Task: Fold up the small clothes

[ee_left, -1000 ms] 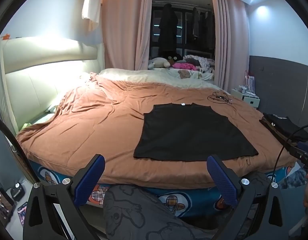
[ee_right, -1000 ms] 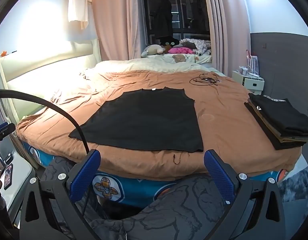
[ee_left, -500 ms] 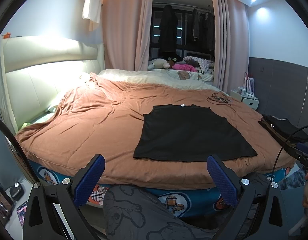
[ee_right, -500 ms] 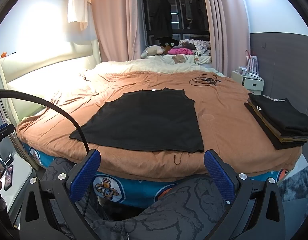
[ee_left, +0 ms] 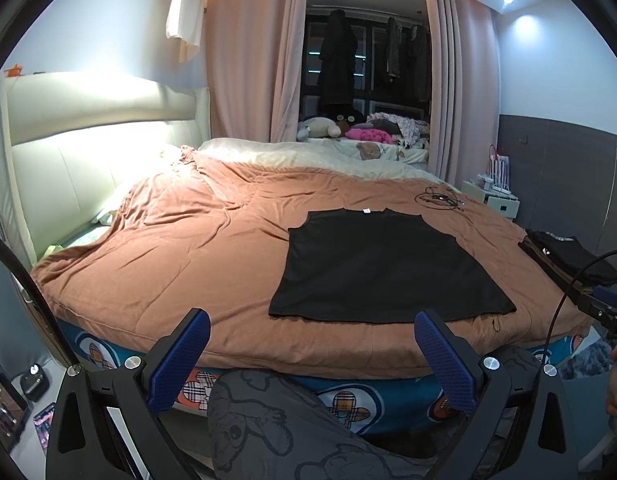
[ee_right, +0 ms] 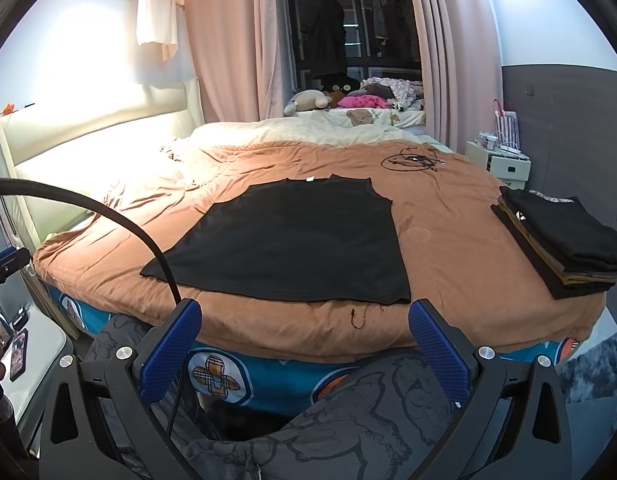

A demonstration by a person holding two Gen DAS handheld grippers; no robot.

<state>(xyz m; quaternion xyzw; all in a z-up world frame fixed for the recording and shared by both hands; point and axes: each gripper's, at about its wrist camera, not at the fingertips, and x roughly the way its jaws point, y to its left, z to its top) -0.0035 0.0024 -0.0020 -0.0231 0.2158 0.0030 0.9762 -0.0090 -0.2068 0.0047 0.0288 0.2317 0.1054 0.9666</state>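
A black sleeveless top [ee_left: 382,266] lies flat on the orange-brown bedspread [ee_left: 176,248], neck away from me; it also shows in the right wrist view [ee_right: 296,240]. My left gripper [ee_left: 312,356] is open and empty, held in front of the bed's near edge, short of the top's hem. My right gripper [ee_right: 304,344] is open and empty, also short of the bed edge, below the hem. A stack of folded dark clothes [ee_right: 564,236] sits at the bed's right edge; it also shows in the left wrist view [ee_left: 568,258].
A tangle of black cable [ee_right: 412,159] lies on the far right of the bed. A white nightstand [ee_right: 504,160] stands by the right wall. A padded headboard [ee_left: 76,160] runs along the left. My grey-trousered knees [ee_right: 368,412] are below the grippers.
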